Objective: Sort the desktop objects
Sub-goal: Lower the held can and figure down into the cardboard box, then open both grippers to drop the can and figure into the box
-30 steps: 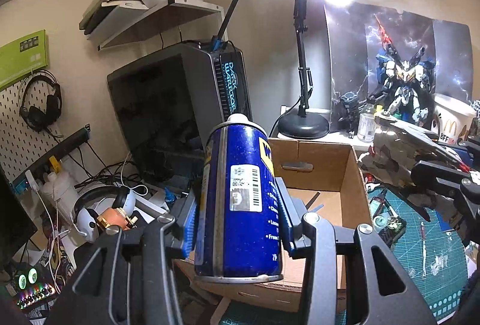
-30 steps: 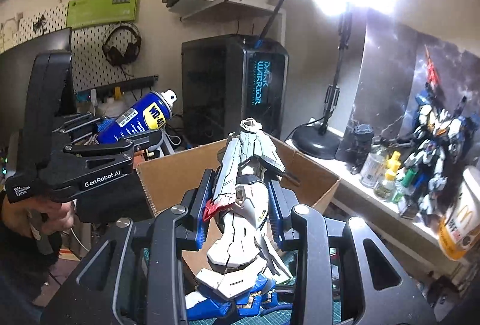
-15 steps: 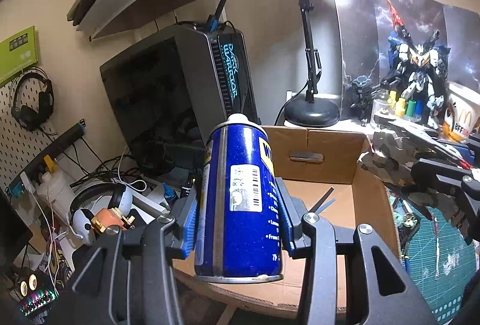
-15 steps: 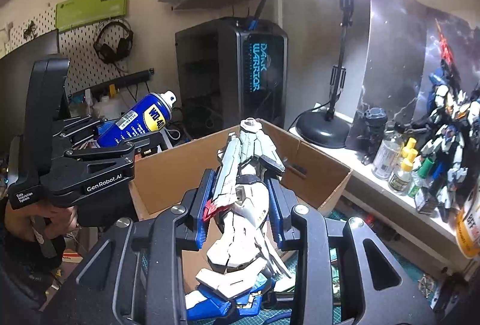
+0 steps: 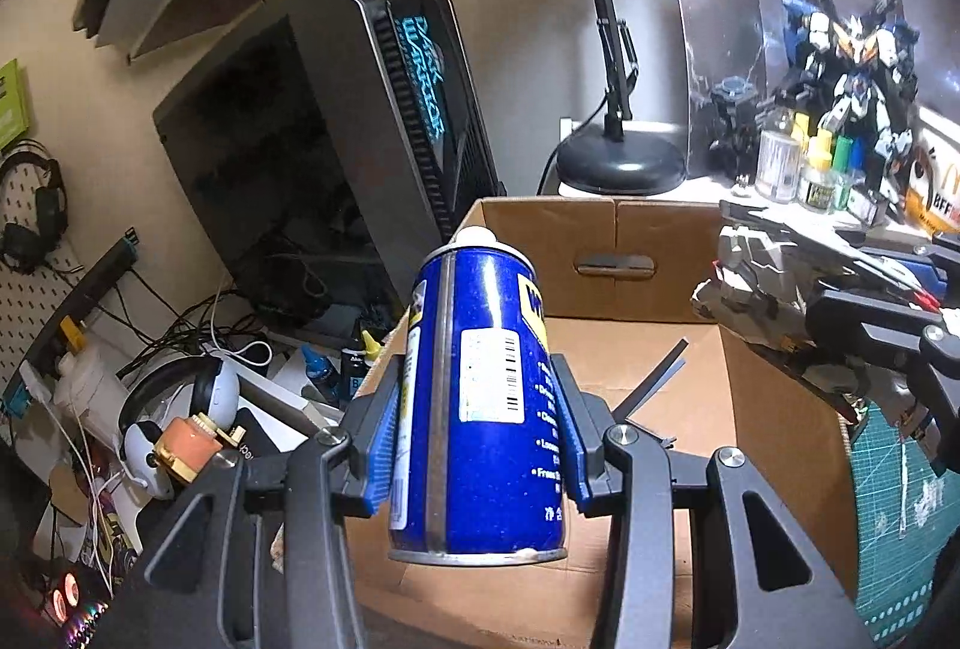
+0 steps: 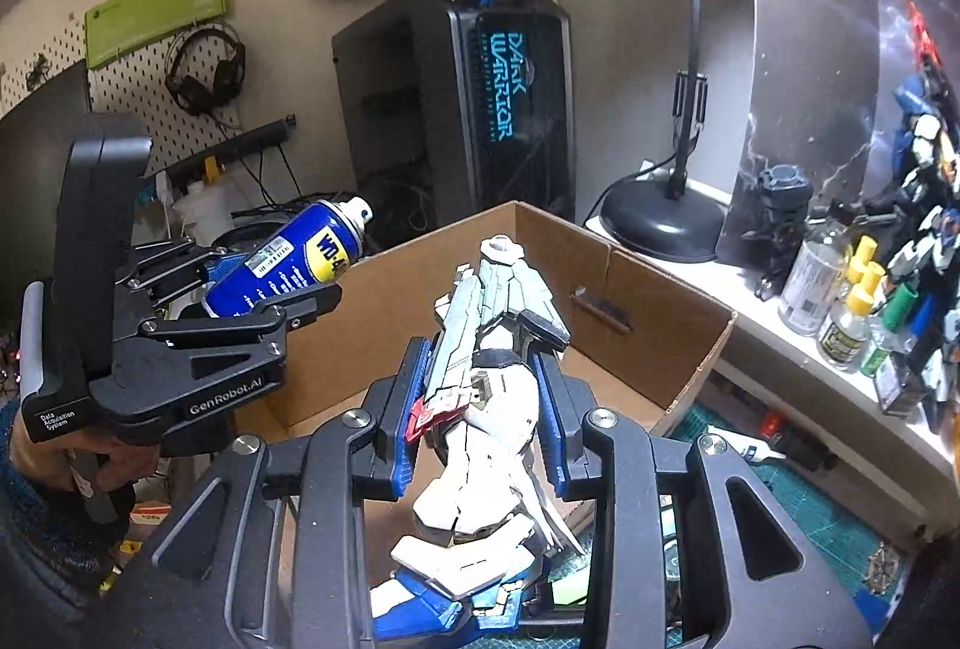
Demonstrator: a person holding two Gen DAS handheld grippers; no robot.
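Note:
My left gripper (image 5: 477,424) is shut on a blue WD-40 spray can (image 5: 480,403), held above the near left edge of an open cardboard box (image 5: 606,241). The can also shows in the right wrist view (image 6: 288,262), tilted, in the left gripper (image 6: 264,301). My right gripper (image 6: 483,418) is shut on a white, grey and blue robot model (image 6: 486,385), held over the box (image 6: 654,325). The model also shows at the right in the left wrist view (image 5: 762,289). A dark flat strip (image 5: 657,379) lies inside the box.
A black PC tower (image 5: 336,157) stands behind the box. A lamp base (image 5: 621,163), small bottles (image 5: 804,163) and a robot figure (image 5: 852,67) sit on the shelf at right. A green cutting mat (image 5: 900,517) lies right of the box. Headphones (image 5: 180,397) and cables clutter the left.
Both grippers have moved forward and down toward the box with their loads. The box looks larger and its inside is more in view.

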